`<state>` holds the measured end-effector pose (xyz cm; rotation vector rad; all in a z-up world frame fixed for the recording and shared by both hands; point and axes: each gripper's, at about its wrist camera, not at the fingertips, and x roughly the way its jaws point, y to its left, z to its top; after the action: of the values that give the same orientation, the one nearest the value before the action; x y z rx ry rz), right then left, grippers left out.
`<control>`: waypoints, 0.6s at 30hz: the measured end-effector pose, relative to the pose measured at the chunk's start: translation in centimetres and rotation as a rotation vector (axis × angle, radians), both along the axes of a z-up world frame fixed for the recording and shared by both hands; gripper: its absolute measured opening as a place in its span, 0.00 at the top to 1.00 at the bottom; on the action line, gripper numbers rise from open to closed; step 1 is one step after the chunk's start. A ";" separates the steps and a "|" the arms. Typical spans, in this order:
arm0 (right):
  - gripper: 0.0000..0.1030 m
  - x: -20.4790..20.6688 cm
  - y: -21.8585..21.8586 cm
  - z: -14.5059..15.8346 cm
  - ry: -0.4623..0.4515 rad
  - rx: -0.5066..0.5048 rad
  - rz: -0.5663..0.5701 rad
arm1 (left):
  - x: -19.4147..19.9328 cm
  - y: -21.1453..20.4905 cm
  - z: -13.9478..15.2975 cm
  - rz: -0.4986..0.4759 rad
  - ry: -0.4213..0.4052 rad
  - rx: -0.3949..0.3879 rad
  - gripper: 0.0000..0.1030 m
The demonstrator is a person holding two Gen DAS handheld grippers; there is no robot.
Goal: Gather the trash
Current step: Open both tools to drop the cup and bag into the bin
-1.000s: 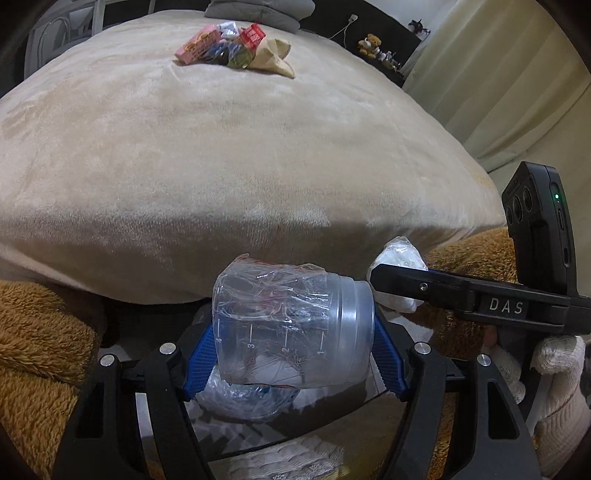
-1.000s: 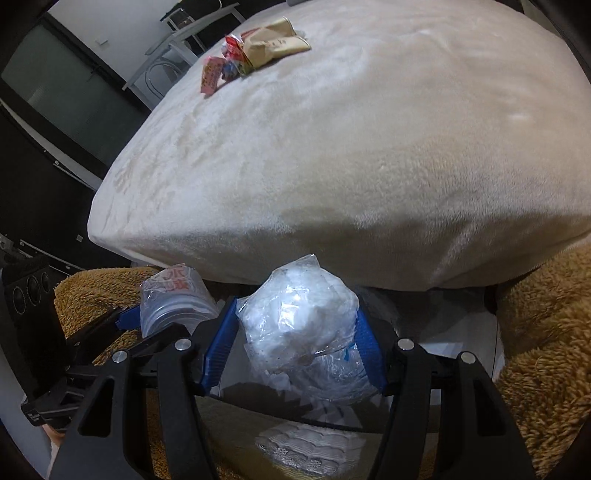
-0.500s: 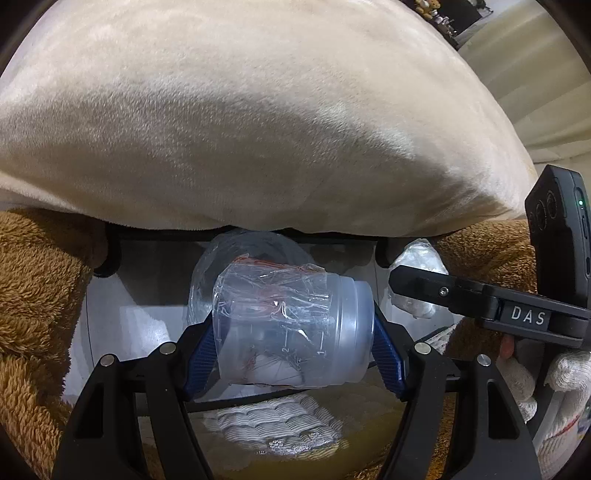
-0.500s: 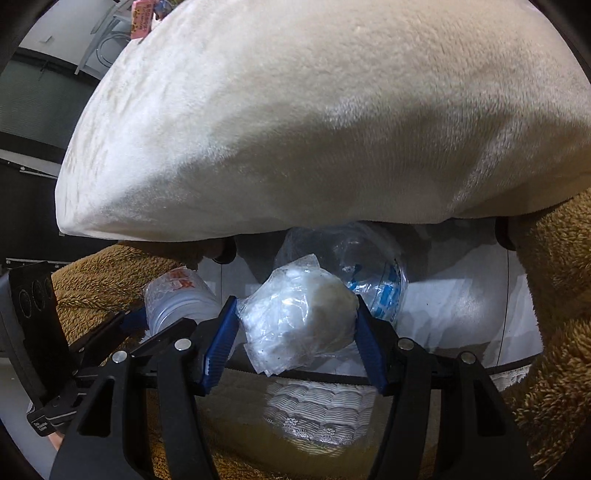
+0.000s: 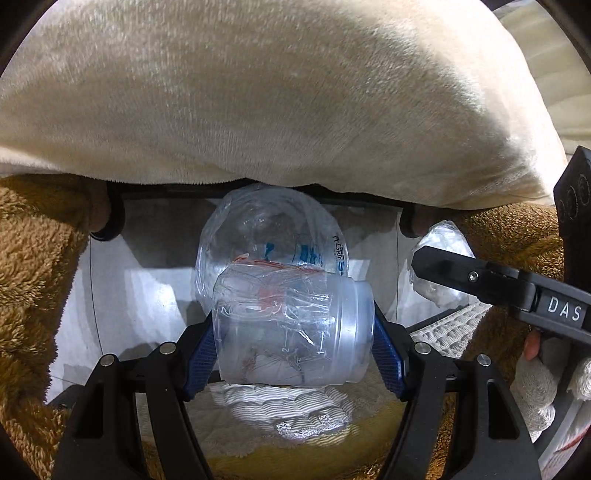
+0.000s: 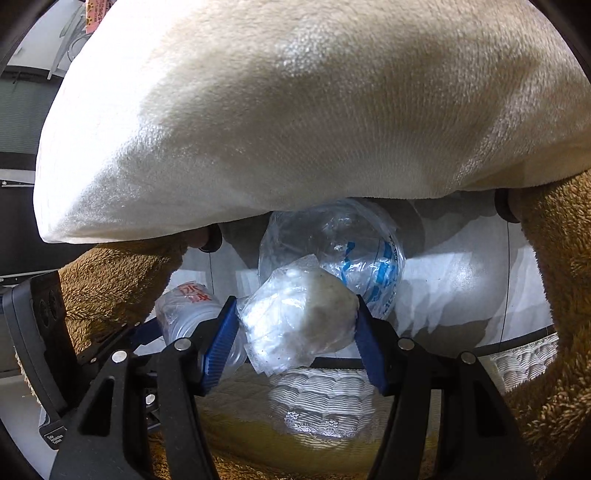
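My left gripper [image 5: 293, 339] is shut on a crumpled clear plastic cup [image 5: 291, 325], held sideways between the blue pads. My right gripper [image 6: 297, 332] is shut on a wad of clear plastic bag with white stuff inside [image 6: 299, 321]. Both hang over an open white bin [image 5: 147, 288] [image 6: 461, 280], where a squashed clear bottle with blue print [image 5: 273, 236] [image 6: 343, 251] lies. In the left wrist view the right gripper's black finger [image 5: 480, 280] and its wad [image 5: 443, 269] show at the right. The cup [image 6: 188, 314] shows at the left of the right wrist view.
A cream plush blanket on the bed [image 5: 277, 96] [image 6: 295, 110] overhangs the bin's far side. Brown fuzzy fabric [image 5: 33, 266] [image 6: 554, 295] flanks the bin on both sides. A gloved hand [image 5: 535, 384] holds the right gripper. Snack packets [image 6: 92, 11] lie far off on the bed.
Both grippers have dropped and tipped downward toward the bin. The bed's top and its snack packets have slid out of the left view, and the bin interior with the bottle has come into sight.
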<state>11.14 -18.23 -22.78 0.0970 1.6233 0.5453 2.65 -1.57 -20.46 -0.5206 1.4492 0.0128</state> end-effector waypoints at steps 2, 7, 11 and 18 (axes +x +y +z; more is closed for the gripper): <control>0.41 0.0 0.0 0.0 0.007 0.005 -0.002 | 0.1 0.0 -0.2 -0.007 0.005 0.004 0.31; 0.40 0.1 0.1 -0.1 0.015 0.008 -0.009 | 0.2 -0.3 -0.5 -0.027 0.016 -0.019 0.31; 0.35 0.2 0.0 -0.1 0.017 0.014 -0.025 | 0.2 -0.4 -0.4 -0.028 0.012 -0.002 0.18; 0.34 0.2 -0.1 0.1 0.015 0.019 -0.033 | 0.2 -0.5 -0.1 -0.022 -0.004 -0.006 0.17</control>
<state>11.35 -18.36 -22.71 0.1421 1.6282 0.5364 2.84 -2.02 -20.59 -0.5096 1.4515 -0.0096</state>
